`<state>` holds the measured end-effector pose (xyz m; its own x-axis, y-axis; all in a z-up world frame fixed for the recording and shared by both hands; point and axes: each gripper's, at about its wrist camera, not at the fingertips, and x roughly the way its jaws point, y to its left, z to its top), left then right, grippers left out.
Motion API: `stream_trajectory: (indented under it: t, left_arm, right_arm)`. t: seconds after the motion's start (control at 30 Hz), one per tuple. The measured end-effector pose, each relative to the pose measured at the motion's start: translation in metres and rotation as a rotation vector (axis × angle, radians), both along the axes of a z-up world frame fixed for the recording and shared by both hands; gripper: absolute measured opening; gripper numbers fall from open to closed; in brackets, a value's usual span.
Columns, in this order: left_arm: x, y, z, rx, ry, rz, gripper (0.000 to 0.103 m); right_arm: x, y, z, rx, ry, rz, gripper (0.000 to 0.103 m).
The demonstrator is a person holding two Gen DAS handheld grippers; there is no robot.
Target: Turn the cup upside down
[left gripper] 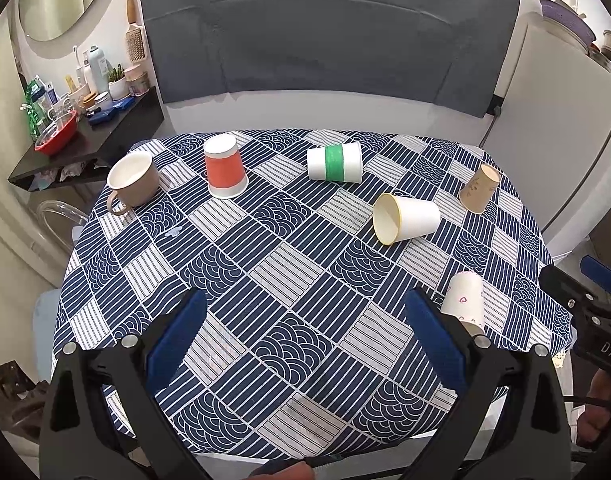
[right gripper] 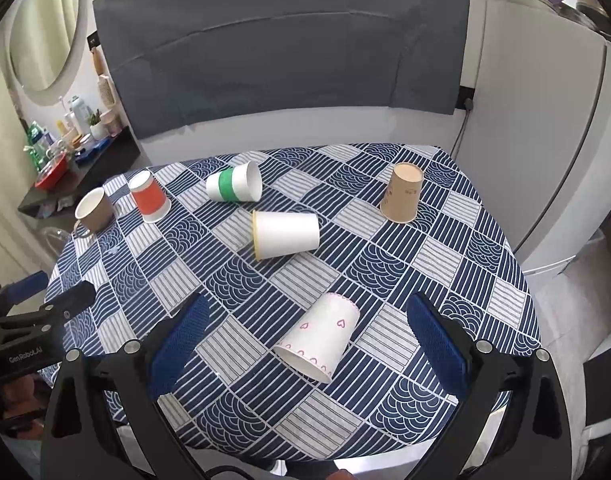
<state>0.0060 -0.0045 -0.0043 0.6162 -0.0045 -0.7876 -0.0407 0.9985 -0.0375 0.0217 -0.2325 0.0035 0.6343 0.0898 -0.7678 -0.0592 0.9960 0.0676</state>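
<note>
The worktop (right gripper: 385, 360) is covered in matt woven cloth. The cups, such as the heart-printed cup (right gripper: 319, 338), look to be smooth matt paper; the mug (left gripper: 131, 178) appears glazed ceramic. Textured blue pads (right gripper: 177, 344) are carried on matt black plastic tool arms with shiny metal bolts.

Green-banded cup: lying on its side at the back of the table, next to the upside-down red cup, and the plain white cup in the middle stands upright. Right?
Not quite. The plain white cup also lies on its side; the right wrist view shows its yellow-rimmed mouth facing left. The rest holds: the green-banded cup lies on its side at the back, beside the upside-down red cup.
</note>
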Motion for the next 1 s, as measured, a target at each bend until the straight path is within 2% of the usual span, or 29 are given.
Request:
stream_trajectory:
  t: [0.8,1.0]
  left_arm:
    - [0.006,-0.001,-0.004,0.022,0.015,-0.014,0.097]
    - [0.014,-0.006,-0.007,0.030,0.030,-0.045,0.097]
  right_arm:
    - [0.005,0.007,-0.003,-0.009,0.007,0.016,0.095]
    - [0.009,0.007,-0.005,-0.013,0.013,0.007,0.095]
